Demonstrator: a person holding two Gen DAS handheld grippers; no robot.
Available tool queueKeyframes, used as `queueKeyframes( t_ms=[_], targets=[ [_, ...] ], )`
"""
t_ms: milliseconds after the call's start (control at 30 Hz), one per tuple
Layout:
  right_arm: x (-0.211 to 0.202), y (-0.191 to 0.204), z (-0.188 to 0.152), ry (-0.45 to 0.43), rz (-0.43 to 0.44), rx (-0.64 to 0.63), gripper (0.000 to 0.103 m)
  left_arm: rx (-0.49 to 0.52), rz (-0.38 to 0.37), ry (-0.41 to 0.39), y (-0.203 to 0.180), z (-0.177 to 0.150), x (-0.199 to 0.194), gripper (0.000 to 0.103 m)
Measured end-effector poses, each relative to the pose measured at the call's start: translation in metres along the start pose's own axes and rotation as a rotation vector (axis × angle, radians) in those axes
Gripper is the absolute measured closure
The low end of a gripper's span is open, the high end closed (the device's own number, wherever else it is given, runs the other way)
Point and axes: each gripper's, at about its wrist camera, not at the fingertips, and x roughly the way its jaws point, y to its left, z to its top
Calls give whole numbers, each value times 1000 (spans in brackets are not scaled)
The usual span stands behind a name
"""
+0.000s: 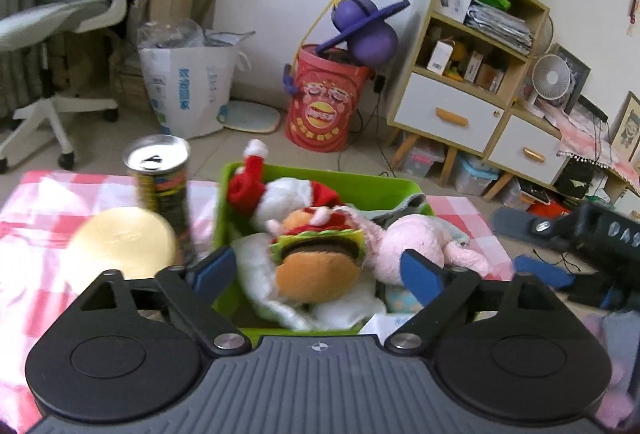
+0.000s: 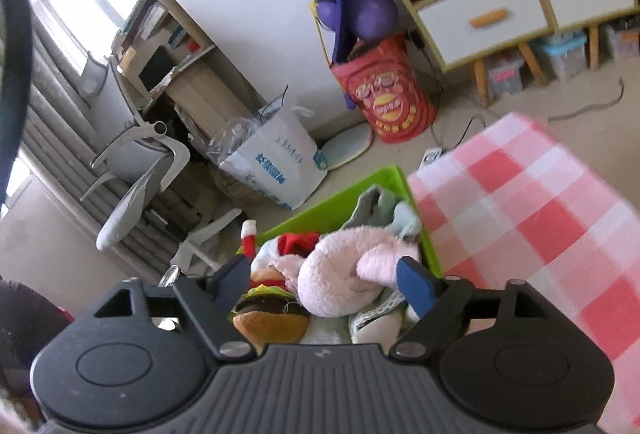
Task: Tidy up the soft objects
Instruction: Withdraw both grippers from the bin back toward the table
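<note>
Now, through the left wrist, my left gripper (image 1: pixel 318 272) gapes wide over the green bin (image 1: pixel 360 185), holding nothing; below lies the burger plush (image 1: pixel 320 262), beside the pink plush (image 1: pixel 416 242). A chip can (image 1: pixel 162 189) stands just left. Through the right wrist, my right gripper (image 2: pixel 324 280) is spread wide around the pink plush (image 2: pixel 340 274); bare checked cloth (image 2: pixel 540 201) lies right.
</note>
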Motion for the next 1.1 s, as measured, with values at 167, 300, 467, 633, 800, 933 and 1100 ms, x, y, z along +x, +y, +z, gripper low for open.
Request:
queueKeyframes(
  t_ms=[167,300,467,633,800,933,1100],
  targets=[
    [-34,7,4,-7,-44,-38,38,-39,25,-8,19,-8,-37,6],
    [-57,7,1,-7,-49,-32,34,-62,47,-17,35,-17,-62,6],
    [-75,8,-11,10,-60,-38,33,-66,69,-16,51,-33,-88,5],
    [-85,10,-27,31,-75,-54,33,-91,96,-22,68,-50,-104,5],
    [-85,13,-47,60,-80,-70,33,-128,123,-7,83,-67,-107,5],
    [-75,16,-65,111,-100,-88,33,-97,179,6,91,-81,-103,5],
    [-55,23,-87,197,-142,-130,33,-12,218,23,91,-98,-91,5]
  ],
)
